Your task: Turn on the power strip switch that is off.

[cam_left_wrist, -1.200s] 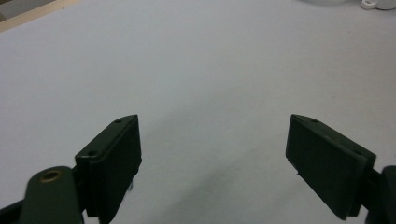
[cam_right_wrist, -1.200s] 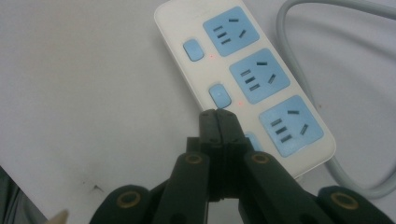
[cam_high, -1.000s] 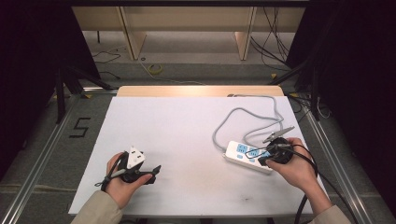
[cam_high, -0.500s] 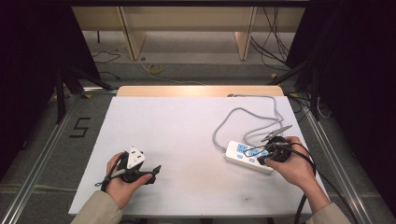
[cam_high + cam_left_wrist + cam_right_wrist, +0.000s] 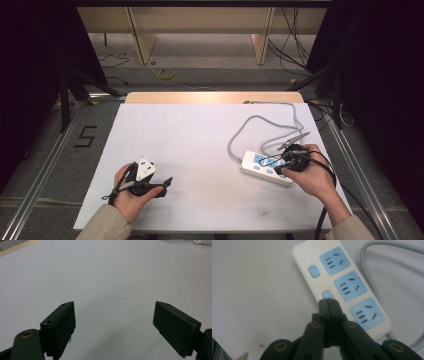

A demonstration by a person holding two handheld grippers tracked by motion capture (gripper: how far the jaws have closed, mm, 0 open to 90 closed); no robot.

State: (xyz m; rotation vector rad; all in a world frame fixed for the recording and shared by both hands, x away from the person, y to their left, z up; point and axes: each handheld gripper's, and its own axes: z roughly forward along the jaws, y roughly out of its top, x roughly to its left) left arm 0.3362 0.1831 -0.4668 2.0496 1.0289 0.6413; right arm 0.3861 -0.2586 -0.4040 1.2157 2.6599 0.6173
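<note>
Right gripper [image 5: 329,302]: jaws pressed together with nothing between them, tips down on the power strip [image 5: 342,282] — on or right at the lower edge of the middle switch [image 5: 327,294].
Power strip: lies flat on the white table [image 5: 200,140], directly under the right fingertips in the right gripper view; in the high view it sits just in front of the right hand [image 5: 312,175], its grey cable [image 5: 260,122] looping away beyond the fingers.
Switches: the upper switch [image 5: 313,271] is clear of the tips, farther out along the strip; a third one, if there is one, would be hidden under the jaws.
Sockets: three blue faces to the right of the closed tips, all without a plug.
Left gripper [image 5: 113,325]: fingers wide apart over bare table, holding nothing — the strip is far beyond them, at the top edge of the left gripper view.
Change since a second ago: almost none — in the high view both hands and the strip lie just where they did; the right gripper has held its place on the strip.
Meaning for the work: judging by that stillness, this is a press on the switch in progress, not a reach or a carry; whether the switch has toggled I cannot tell.
</note>
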